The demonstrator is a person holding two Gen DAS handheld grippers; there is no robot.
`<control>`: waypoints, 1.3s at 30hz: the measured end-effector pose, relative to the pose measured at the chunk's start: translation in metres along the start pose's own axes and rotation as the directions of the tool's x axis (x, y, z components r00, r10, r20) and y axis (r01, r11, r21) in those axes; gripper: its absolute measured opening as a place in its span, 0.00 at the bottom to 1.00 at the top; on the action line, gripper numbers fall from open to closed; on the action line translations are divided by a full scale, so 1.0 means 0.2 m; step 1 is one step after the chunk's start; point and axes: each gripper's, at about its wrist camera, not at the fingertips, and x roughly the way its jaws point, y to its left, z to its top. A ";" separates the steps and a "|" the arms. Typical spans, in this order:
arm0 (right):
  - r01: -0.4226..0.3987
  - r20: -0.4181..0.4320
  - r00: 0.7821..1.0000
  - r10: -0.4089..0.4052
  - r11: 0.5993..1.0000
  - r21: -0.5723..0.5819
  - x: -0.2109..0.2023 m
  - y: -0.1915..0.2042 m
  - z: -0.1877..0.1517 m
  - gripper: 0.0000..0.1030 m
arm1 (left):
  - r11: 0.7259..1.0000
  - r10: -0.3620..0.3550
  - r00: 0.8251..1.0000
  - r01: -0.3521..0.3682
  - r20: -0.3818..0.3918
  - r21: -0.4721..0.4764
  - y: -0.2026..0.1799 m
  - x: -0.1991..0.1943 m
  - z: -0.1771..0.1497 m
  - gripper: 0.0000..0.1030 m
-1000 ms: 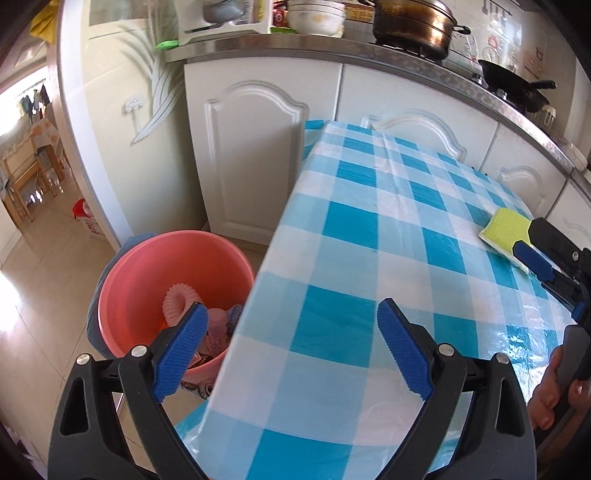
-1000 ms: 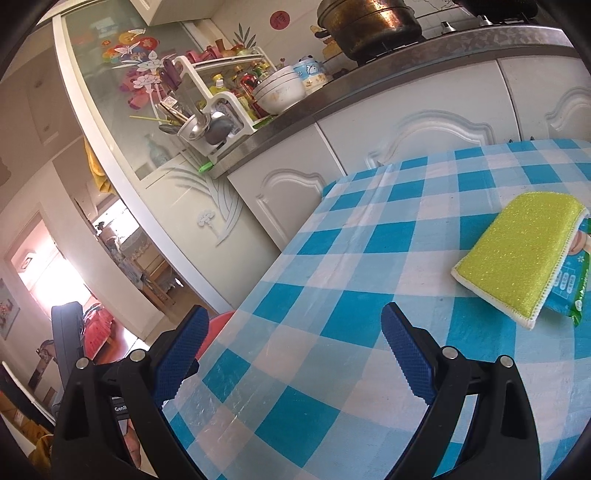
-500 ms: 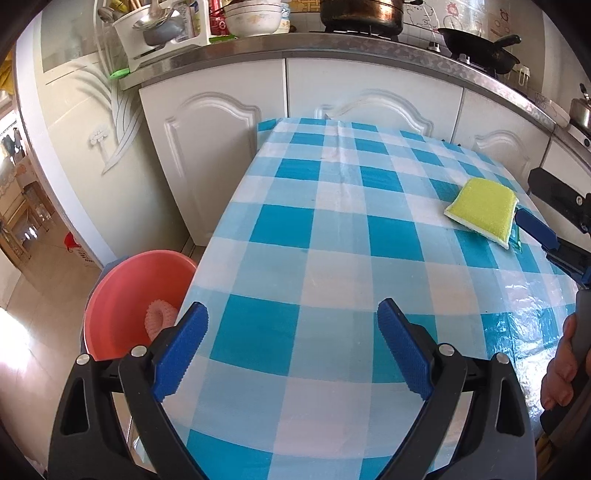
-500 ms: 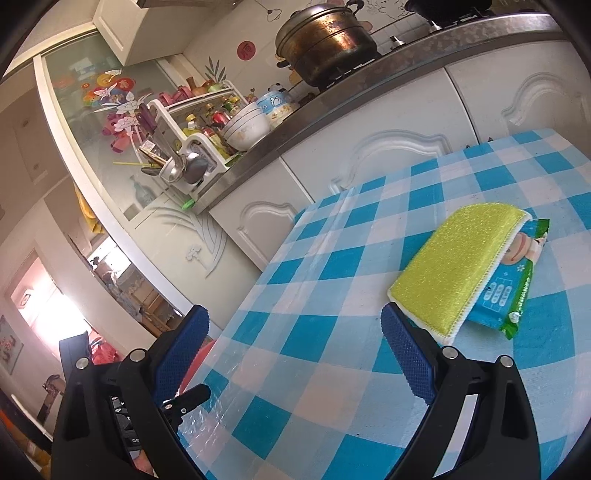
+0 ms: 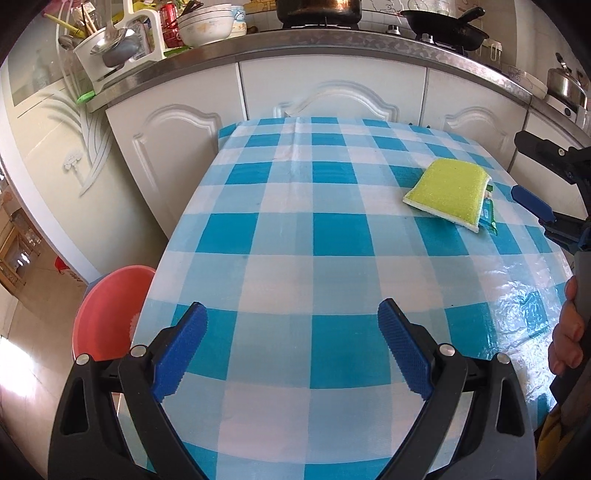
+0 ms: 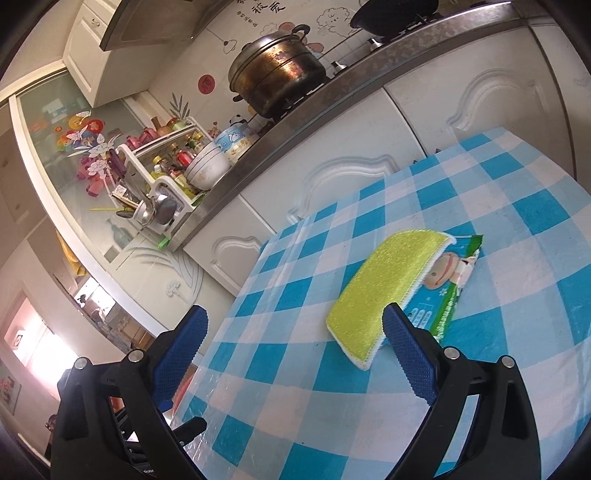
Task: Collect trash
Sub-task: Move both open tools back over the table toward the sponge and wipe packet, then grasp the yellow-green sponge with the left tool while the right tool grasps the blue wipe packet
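Note:
A yellow-green sponge (image 5: 445, 193) lies on the blue checked tablecloth (image 5: 280, 236), on top of a green-blue wet-wipe packet (image 6: 443, 291); the sponge also shows in the right wrist view (image 6: 384, 291). A red-pink bucket (image 5: 105, 317) with trash stands on the floor left of the table. My left gripper (image 5: 291, 354) is open and empty above the table's near edge. My right gripper (image 6: 295, 354) is open and empty, its right finger just in front of the sponge; it also shows in the left wrist view (image 5: 535, 177).
White kitchen cabinets (image 5: 332, 88) stand behind the table. The counter holds a dish rack (image 5: 110, 48), bowls (image 5: 207, 26), a large pot (image 6: 277, 81) and a black pan (image 5: 443, 27). A doorway opens at the left.
My left gripper has swung right, from over the bucket to over the table. My right gripper has moved closer to the sponge and packet. Both stayed open.

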 end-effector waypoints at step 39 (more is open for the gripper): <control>0.022 0.063 0.997 -0.043 0.950 0.311 -0.14 -0.62 0.17 0.93 | 0.749 -0.569 0.799 0.601 -0.193 0.281 -0.77 0.68 0.65 0.91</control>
